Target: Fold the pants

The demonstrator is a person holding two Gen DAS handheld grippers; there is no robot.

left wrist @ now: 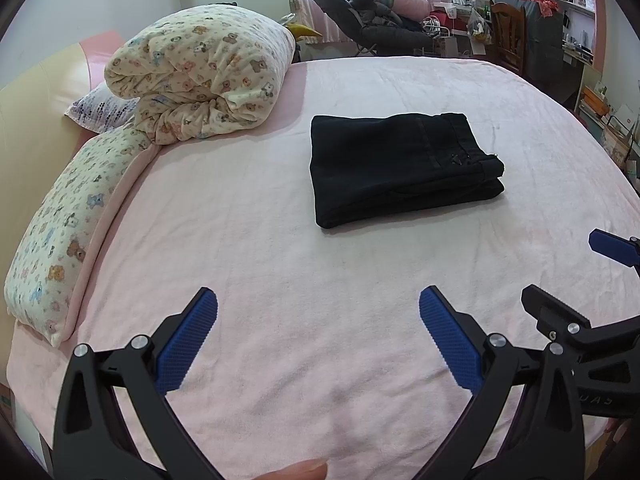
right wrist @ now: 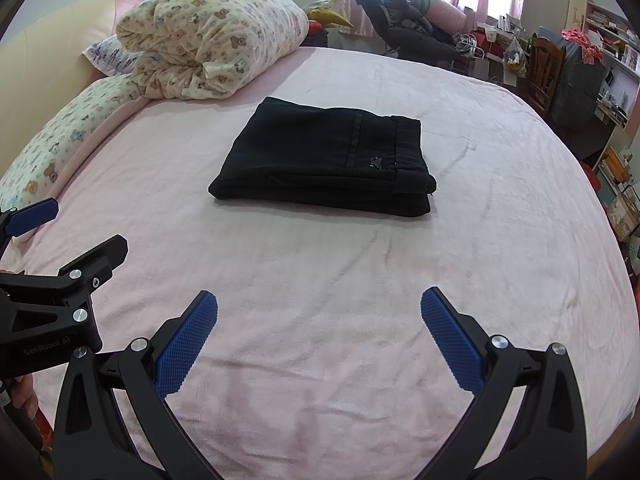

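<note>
Black pants (left wrist: 400, 168) lie folded into a compact rectangle on the pink bed sheet (left wrist: 280, 280), with the waistband to the right. In the right wrist view the same pants (right wrist: 328, 160) rest mid-bed. My left gripper (left wrist: 318, 312) hovers open over bare sheet, well short of the pants, nothing between its blue pads (left wrist: 188, 348). My right gripper (right wrist: 319, 312) is open too, also nearer than the pants and empty. Each gripper shows at the edge of the other's view: the right gripper (left wrist: 568, 280) at right, the left gripper (right wrist: 84, 228) at left.
A rolled bear-print quilt (left wrist: 200, 72) and a matching long pillow (left wrist: 68, 240) lie along the bed's left side. Beyond the far edge stand a dark recliner (left wrist: 360, 20), a wooden chair (left wrist: 508, 32) and cluttered shelves (left wrist: 572, 8). A fingertip (left wrist: 296, 470) shows at the bottom.
</note>
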